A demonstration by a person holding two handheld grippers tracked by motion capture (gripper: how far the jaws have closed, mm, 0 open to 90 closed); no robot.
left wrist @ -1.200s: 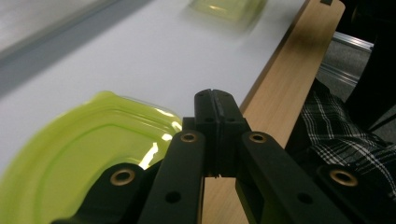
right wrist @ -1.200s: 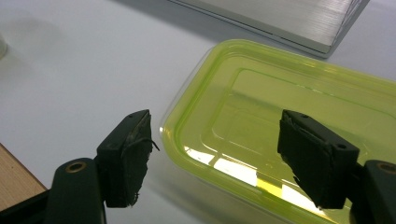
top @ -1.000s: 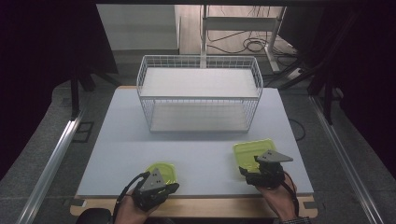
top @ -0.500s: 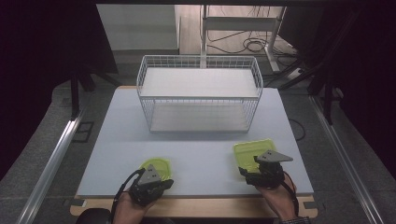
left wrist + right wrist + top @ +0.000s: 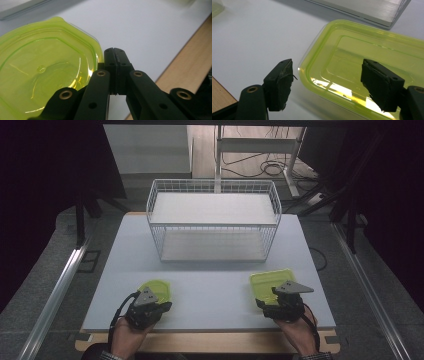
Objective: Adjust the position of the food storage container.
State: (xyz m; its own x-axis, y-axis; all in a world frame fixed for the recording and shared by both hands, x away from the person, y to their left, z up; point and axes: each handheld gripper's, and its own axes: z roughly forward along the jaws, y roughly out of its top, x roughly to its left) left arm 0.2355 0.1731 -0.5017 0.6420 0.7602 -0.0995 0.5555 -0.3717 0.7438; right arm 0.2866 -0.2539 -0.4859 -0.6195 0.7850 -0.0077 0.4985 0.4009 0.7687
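Observation:
A round lime-green container (image 5: 159, 289) (image 5: 45, 72) lies near the table's front left. My left gripper (image 5: 152, 304) (image 5: 115, 51) is shut and holds nothing. Its jaws sit just outside the container's rim on the right, about touching it. At the front right lies a rectangular lime-green container (image 5: 270, 281) (image 5: 372, 62). My right gripper (image 5: 269, 299) (image 5: 327, 75) is open over that container's near corner, one jaw outside the rim and the other above the inside.
A white wire basket (image 5: 212, 225) stands at the back middle of the pale table (image 5: 215, 285). The table's wooden front edge (image 5: 210, 340) runs just behind both grippers. Metal rails flank the table on the floor.
My left gripper has shifted left, and the round container has shifted left and slightly away with it. The right gripper and the rectangular container have stayed put.

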